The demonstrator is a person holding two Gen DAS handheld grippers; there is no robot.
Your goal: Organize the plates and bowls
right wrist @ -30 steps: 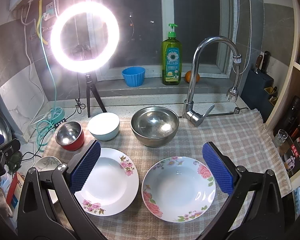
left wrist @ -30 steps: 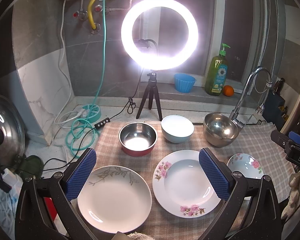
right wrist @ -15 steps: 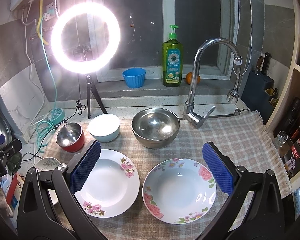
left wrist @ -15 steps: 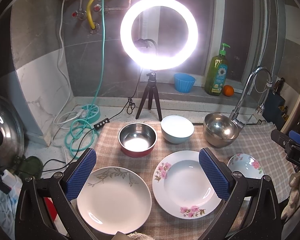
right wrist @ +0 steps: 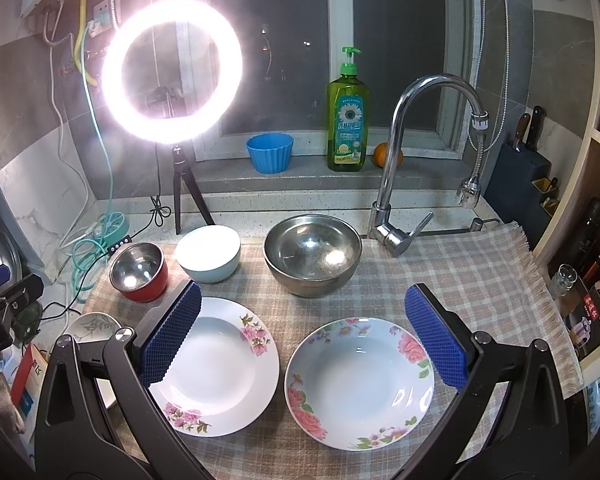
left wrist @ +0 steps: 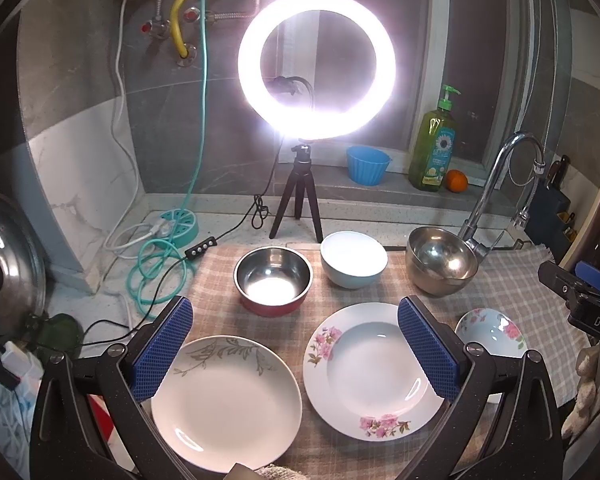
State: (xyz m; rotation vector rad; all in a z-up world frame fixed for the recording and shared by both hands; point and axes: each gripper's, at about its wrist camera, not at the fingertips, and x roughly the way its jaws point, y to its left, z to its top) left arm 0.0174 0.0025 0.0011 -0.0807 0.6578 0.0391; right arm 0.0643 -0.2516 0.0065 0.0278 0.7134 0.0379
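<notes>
On a checked cloth (right wrist: 480,280) lie three plates in front: a leaf-patterned plate (left wrist: 228,400), a pink-flower plate (left wrist: 372,372) (right wrist: 220,364) and a rose-rimmed deep plate (right wrist: 360,384) (left wrist: 490,330). Behind them stand a red steel-lined bowl (left wrist: 274,280) (right wrist: 140,272), a pale blue bowl (left wrist: 354,264) (right wrist: 209,254) and a large steel bowl (left wrist: 440,266) (right wrist: 312,254). My left gripper (left wrist: 296,350) hovers open above the leaf and pink-flower plates. Above the two flowered plates hangs my right gripper (right wrist: 304,336), open and holding nothing.
A lit ring light on a tripod (left wrist: 300,208) stands behind the bowls, with cables (left wrist: 156,264) coiled at its left. A faucet (right wrist: 396,184) rises at the back right. The sill holds a blue cup (right wrist: 270,152), a soap bottle (right wrist: 347,120) and an orange (right wrist: 382,155). A pot lid (left wrist: 4,260) leans at far left.
Both views have shifted very slightly. The dishes have not moved and both grippers stay open.
</notes>
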